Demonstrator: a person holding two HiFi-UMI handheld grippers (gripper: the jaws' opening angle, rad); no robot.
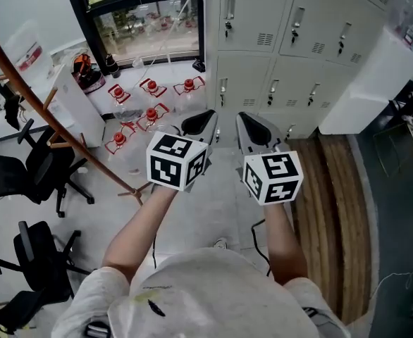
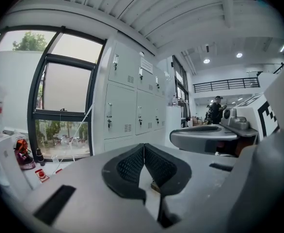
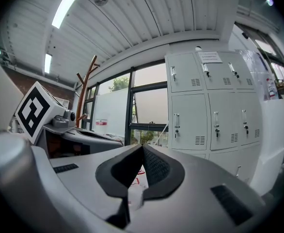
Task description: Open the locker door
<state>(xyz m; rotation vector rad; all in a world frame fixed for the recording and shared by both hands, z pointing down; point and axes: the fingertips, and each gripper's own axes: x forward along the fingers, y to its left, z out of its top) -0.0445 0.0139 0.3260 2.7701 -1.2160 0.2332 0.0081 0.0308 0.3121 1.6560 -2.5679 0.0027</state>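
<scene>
The bank of grey lockers stood against the wall ahead. Every locker door in view was closed, each with a small upright handle. Both tools were well short of the lockers. The left hand-held gripper and the right hand-held gripper were side by side, pointed toward the lockers, jaws pressed together on nothing. This looked like the approach step. Next, one gripper would need to reach a handle and part its jaws. The paper labels on the upper doors were too small to read.
</scene>
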